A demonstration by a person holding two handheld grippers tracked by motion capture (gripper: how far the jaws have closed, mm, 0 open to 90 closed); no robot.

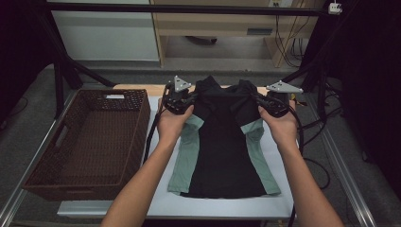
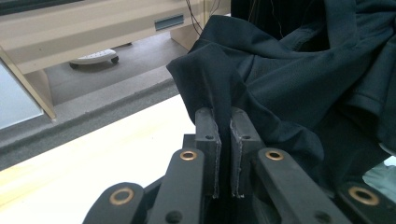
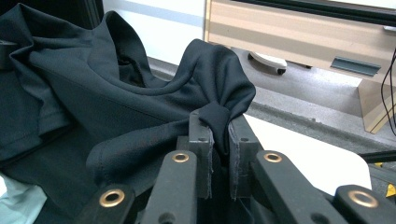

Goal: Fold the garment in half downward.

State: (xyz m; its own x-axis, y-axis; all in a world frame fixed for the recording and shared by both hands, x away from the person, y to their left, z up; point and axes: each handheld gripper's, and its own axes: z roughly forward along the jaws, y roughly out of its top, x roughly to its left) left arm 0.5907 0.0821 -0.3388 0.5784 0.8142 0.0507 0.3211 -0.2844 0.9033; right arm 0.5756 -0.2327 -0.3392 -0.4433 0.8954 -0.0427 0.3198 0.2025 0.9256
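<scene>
Nearest you, the hem of the shirt (image 1: 222, 161) lies flat on the white board (image 1: 165, 203), black down the middle with pale green side panels, and your forearms run up either side of it. Further up, your left gripper (image 1: 188, 100) is clenched on a pinch of black cloth at one shoulder, and your right gripper (image 1: 259, 100) is clenched on the other shoulder (in both gripper views the fabric bunches up between the pads and spills over them). The collar end is lifted and crumpled between your hands, near the far edge of the table (image 1: 137, 88).

This cloth looks light, thin and limp, so it will likely sag and fold wherever you leave it unsupported, and a shallow pinch may slip. Take it at the shoulder seams, well in from the edge, and keep both holds level. Off to your left sits the brown woven basket (image 1: 142, 109), well apart from the shirt.
</scene>
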